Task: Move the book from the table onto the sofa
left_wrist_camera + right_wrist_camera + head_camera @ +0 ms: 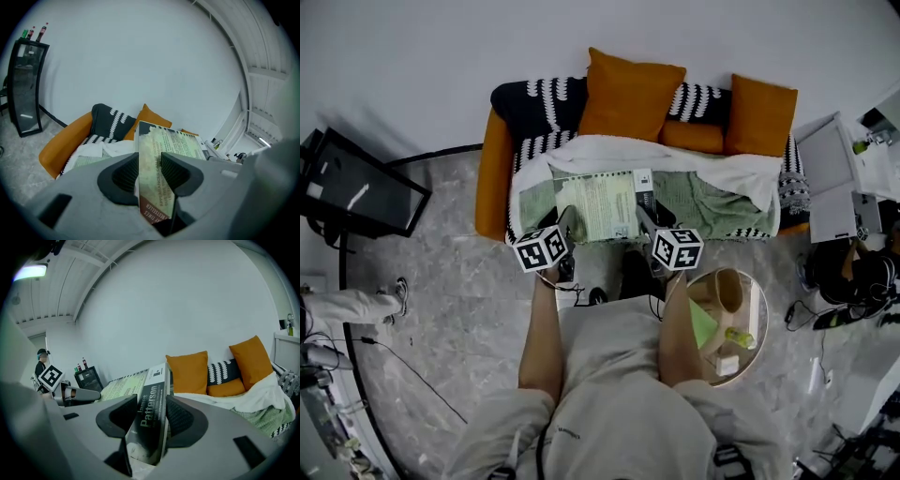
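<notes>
The book [605,206], pale green cover up, hangs flat over the front of the sofa's seat [712,202], held from both sides. My left gripper [567,220] is shut on its left edge; in the left gripper view the book [161,150] stands between the pads of this gripper [150,176]. My right gripper [645,214] is shut on the spine side; in the right gripper view the dark spine of the book [152,411] fills the gap of this gripper [149,420]. The orange sofa [494,169] carries a white and green blanket.
Two big orange cushions [628,94] [759,112] and a black-and-white throw [539,98] line the sofa back. A round side table [755,352] with small items stands at my right. A black glass cabinet [361,192] is at the left, a white desk [839,178] at the right.
</notes>
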`<move>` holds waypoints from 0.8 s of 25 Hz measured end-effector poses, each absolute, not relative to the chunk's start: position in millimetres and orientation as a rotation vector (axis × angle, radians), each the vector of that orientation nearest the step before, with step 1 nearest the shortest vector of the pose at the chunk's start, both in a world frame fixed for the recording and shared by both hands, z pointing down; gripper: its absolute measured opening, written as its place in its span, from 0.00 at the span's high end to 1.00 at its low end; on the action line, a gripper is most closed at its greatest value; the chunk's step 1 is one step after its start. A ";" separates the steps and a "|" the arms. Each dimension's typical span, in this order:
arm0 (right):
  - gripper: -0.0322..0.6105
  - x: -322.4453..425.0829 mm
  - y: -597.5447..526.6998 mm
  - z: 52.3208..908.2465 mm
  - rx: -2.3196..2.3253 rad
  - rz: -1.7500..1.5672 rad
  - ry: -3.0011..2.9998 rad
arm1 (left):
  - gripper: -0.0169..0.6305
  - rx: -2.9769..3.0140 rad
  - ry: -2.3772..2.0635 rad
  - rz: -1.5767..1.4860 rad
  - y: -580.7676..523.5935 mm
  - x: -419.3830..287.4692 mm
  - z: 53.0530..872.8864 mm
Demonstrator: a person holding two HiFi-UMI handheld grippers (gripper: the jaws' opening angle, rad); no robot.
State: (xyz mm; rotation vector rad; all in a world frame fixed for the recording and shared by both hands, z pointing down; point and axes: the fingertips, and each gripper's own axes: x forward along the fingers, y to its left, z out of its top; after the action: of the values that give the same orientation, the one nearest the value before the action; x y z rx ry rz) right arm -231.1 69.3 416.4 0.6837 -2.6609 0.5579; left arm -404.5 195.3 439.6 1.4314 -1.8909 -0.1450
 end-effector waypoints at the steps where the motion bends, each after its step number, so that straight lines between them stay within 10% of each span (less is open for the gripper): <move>1: 0.65 -232.3 66.9 417.5 0.681 0.557 -2.660 | 0.74 1.426 -1.897 -0.144 193.4 -405.3 440.5; 20: 0.65 -232.1 -52.2 410.7 0.811 0.594 -2.666 | 0.74 1.501 -1.861 -0.092 61.0 -415.0 428.0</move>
State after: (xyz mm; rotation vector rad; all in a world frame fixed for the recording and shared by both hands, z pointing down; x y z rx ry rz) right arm -232.1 -52.2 410.7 0.8107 -2.6662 0.5941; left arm -415.0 61.0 428.0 1.5006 -1.8609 -0.0923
